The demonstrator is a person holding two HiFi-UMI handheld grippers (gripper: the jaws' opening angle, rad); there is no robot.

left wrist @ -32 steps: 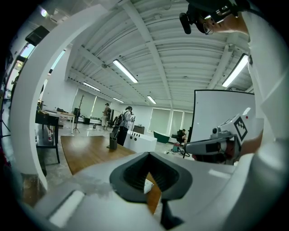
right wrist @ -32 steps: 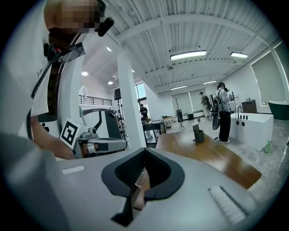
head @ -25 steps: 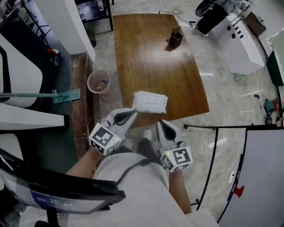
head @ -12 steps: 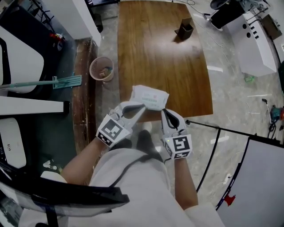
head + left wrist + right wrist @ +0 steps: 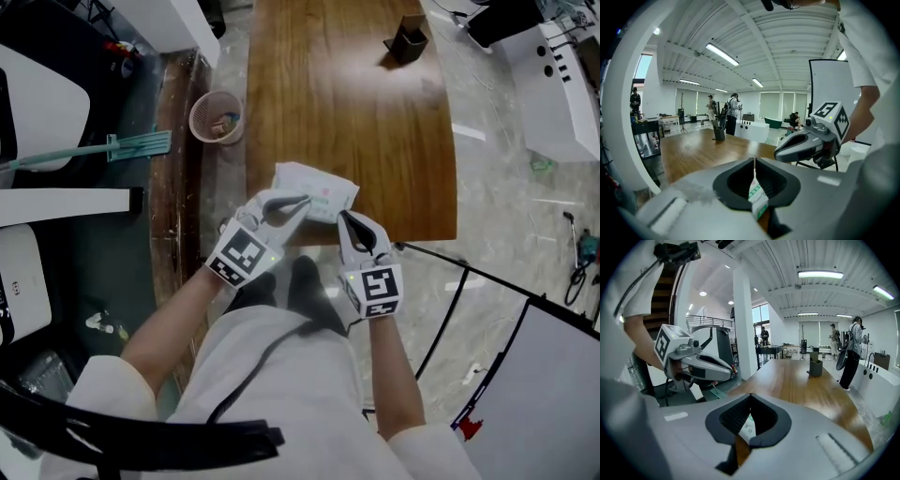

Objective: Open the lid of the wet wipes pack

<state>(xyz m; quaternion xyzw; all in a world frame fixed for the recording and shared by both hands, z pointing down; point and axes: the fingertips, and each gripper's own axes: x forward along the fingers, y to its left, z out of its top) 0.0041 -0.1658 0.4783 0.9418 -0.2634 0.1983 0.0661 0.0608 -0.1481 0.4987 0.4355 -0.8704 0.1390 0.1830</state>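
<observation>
The white wet wipes pack [image 5: 314,190] with green print lies at the near edge of the wooden table [image 5: 375,131]. My left gripper [image 5: 298,201] reaches over the pack's near left corner. In the left gripper view its jaws [image 5: 754,161] meet at the tips, and the pack [image 5: 758,199] shows through the gap behind them. My right gripper [image 5: 343,217] sits at the pack's near right corner, jaws together. In the right gripper view [image 5: 750,397] the pack [image 5: 747,427] shows below the closed tips. The lid is not visible.
A dark holder [image 5: 410,39] stands at the table's far right. On the floor to the left are a pink bucket [image 5: 217,117] and a mop [image 5: 94,150]. A white machine [image 5: 562,75] stands at the right. A black stand [image 5: 450,272] rises near my right arm.
Both grippers have moved forward and down from beside my legs to the pack's near edge. The pack has stayed in place on the table.
</observation>
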